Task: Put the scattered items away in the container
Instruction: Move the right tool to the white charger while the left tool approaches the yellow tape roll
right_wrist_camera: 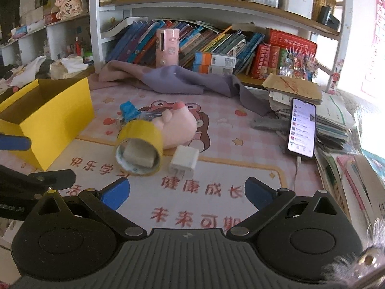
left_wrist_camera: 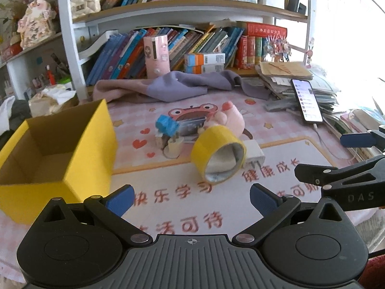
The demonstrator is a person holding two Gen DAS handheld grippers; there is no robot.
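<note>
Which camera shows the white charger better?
The right wrist view: the charger lies whole and unblocked ahead of the open right gripper. In the left wrist view, the tape roll hides part of the charger.

Matt black plastic on the left tongs, blue rubbery pads, a ribbed grey grip behind; left of them a yellow box of matt cardboard, raw brown inside; ahead, glossy yellow tape roll; just right of it a smooth white plastic charger; beyond, a soft pink plush and crumpled lilac cloth; glossy printed mat covers the bench
</note>
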